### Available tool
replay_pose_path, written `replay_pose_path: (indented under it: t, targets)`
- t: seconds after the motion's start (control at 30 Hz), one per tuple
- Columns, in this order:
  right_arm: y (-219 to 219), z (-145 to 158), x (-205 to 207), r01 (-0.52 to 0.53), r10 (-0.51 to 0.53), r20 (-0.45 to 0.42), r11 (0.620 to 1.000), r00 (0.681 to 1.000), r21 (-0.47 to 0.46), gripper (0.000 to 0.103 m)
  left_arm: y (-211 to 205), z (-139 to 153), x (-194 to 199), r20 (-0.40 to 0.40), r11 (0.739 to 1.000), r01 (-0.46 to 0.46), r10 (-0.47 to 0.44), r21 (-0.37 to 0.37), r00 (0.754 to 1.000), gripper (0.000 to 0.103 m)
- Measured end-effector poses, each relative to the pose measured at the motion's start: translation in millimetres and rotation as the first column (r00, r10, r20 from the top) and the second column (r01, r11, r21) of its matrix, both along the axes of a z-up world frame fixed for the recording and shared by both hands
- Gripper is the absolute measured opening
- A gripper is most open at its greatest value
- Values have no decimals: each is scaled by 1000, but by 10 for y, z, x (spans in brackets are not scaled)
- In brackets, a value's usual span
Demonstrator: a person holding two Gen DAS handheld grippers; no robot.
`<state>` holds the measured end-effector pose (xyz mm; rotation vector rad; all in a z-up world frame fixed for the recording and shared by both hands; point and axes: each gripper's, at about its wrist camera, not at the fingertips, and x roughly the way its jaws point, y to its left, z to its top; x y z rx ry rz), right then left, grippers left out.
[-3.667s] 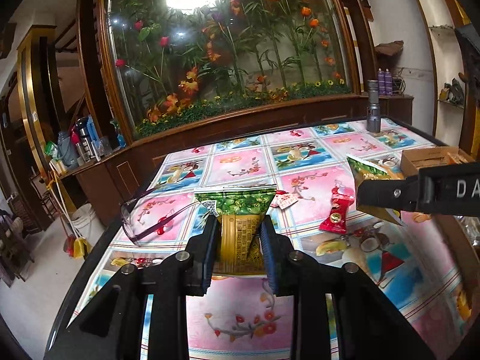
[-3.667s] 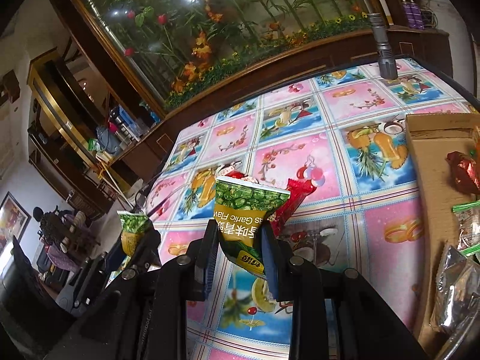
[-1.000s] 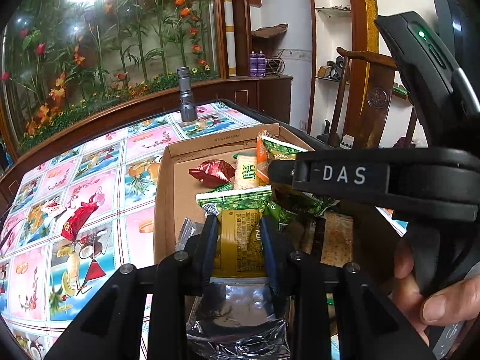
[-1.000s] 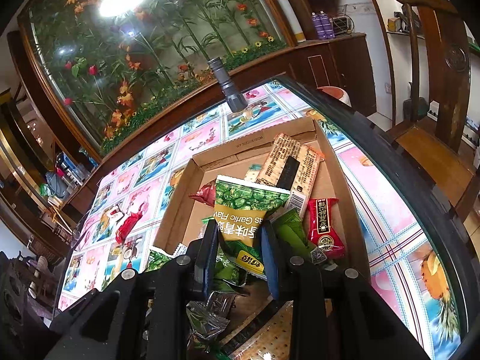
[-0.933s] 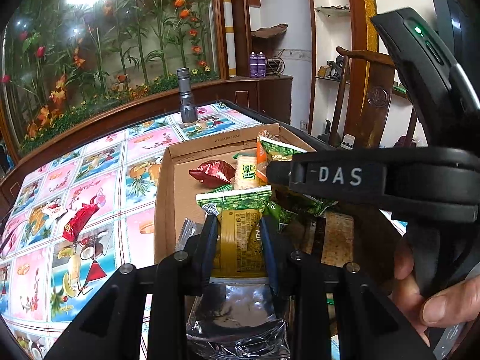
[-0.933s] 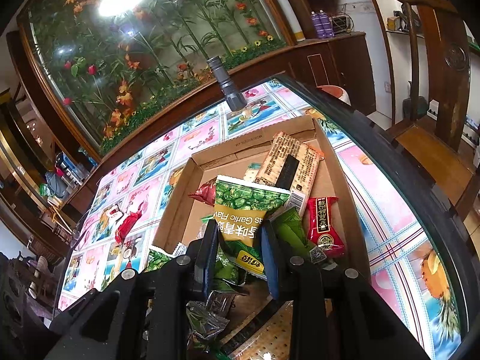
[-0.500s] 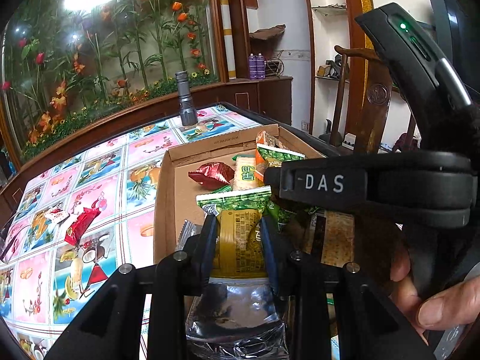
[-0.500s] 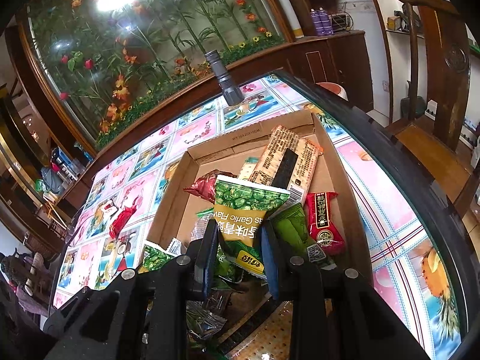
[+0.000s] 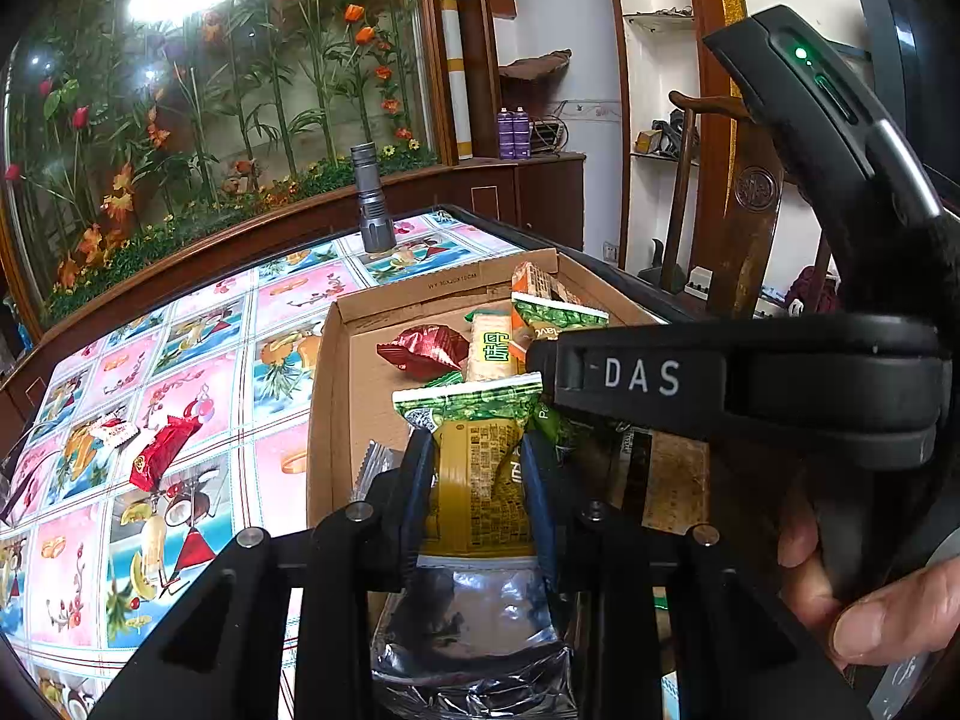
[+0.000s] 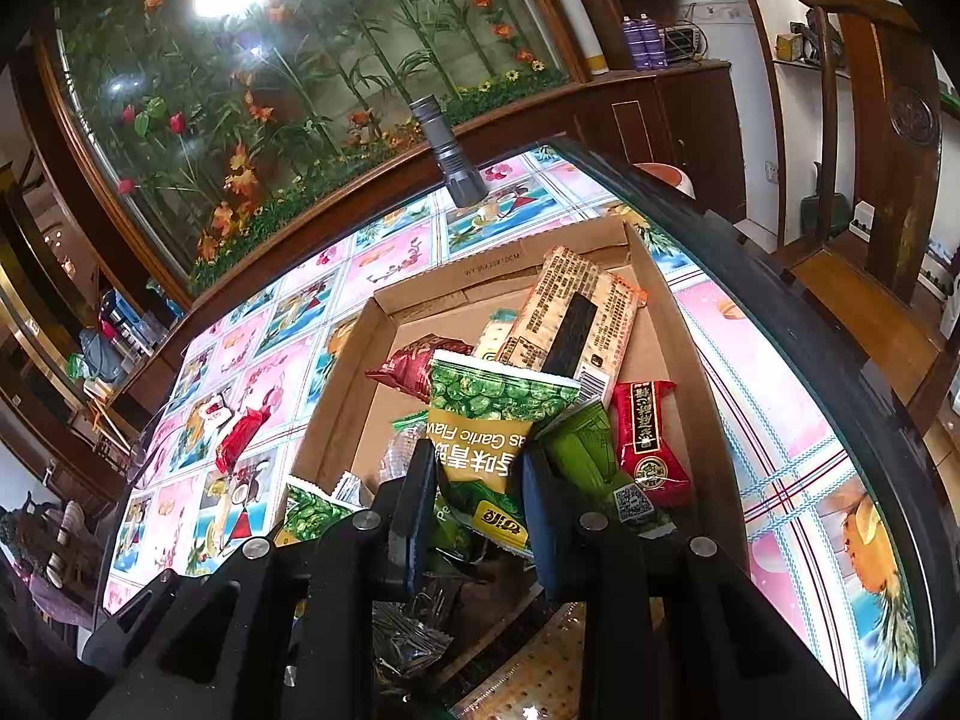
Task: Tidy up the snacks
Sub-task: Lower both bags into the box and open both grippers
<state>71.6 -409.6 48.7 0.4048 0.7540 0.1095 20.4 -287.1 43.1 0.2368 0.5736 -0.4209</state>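
Note:
My left gripper (image 9: 475, 450) is shut on a green and yellow snack packet (image 9: 474, 408) and holds it above the near end of an open cardboard box (image 9: 327, 396). Just to its right, my right gripper (image 10: 477, 462) is shut on a green pea packet (image 10: 498, 414), also above the box (image 10: 336, 384). Inside the box lie a red foil packet (image 9: 423, 348), a long cracker pack (image 10: 570, 312), a red packet (image 10: 648, 432), a green packet (image 10: 585, 438) and a silver foil bag (image 9: 474, 630). On the tablecloth to the left lie a red snack (image 9: 162, 450) and a small sweet (image 9: 114, 429).
A grey flashlight (image 9: 372, 210) stands upright on the table beyond the box. The table's dark rim (image 10: 780, 300) runs close along the box's right side, with a wooden chair (image 10: 888, 120) past it. A hand (image 9: 870, 618) holds the right gripper's handle.
A few seconds ago both grippers held their packets over the tablecloth left of the box; now both are over the box. In the last second nothing has visibly moved.

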Motion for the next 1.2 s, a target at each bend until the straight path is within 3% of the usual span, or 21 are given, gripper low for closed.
replay_pose_path:
  t: [1.2]
  targets:
    - [28, 31, -2, 4, -3, 10, 1000, 1000, -27, 31, -12, 1, -7, 0, 1000, 1, -1, -2, 1000, 30]
